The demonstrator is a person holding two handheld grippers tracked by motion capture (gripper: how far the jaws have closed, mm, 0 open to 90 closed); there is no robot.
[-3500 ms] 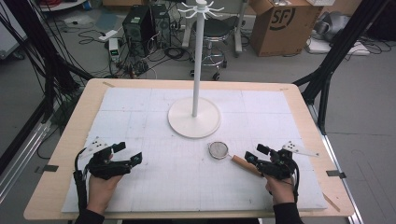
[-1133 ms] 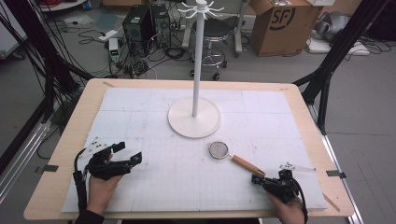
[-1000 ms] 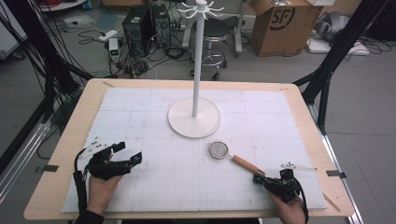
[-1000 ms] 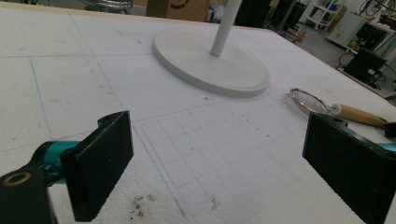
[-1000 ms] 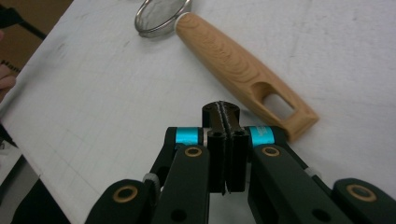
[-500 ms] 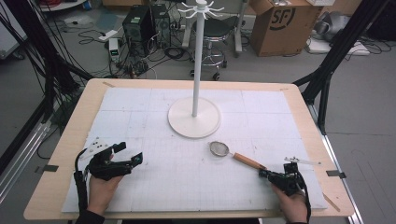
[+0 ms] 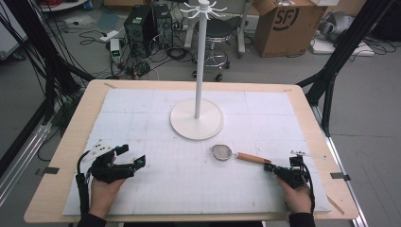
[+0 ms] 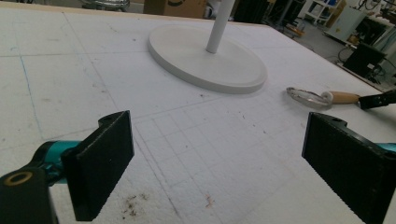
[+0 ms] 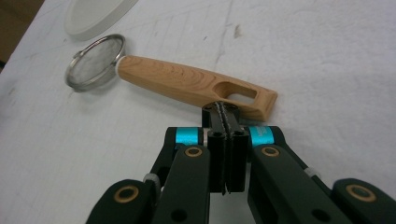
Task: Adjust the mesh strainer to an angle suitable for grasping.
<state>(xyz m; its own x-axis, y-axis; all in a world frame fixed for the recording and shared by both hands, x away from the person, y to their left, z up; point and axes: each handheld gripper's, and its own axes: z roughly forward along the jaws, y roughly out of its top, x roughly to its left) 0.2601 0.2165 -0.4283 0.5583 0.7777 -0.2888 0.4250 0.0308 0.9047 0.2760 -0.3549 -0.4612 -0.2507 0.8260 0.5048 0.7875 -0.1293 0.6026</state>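
Near the front right corner of the bench (image 7: 94,94), your right tool (image 7: 270,168) lies low on the white foam sheet w/ its jaws pressed together, nothing between them. Its tips sit right at the far end of the tea strainer's wooden handle (image 9: 191,86), by the hanging slot; from the right gripper view they look to be touching the handle's edge, but contact can't be confirmed. The tea strainer (image 7: 234,154) lies flat on the sheet, mesh bowl (image 9: 93,60) pointing toward the stand, handle pointing toward your right hand (image 7: 298,198). The bowl is just beside the round base of the white hook stand (image 7: 196,118), not touching it. That stand rises upright from the middle of the bench, w/ a ring of hooks at its top. Your left tool (image 7: 133,156) rests at the front left, well apart from the strainer, jaws spread wide & empty; in the left gripper view its two black pads (image 8: 105,163) frame bare foam w/ a few dark specks, and the stand base & strainer show farther off. Your left hand (image 7: 106,191) grips that tool from behind, cable trailing along the forearm.
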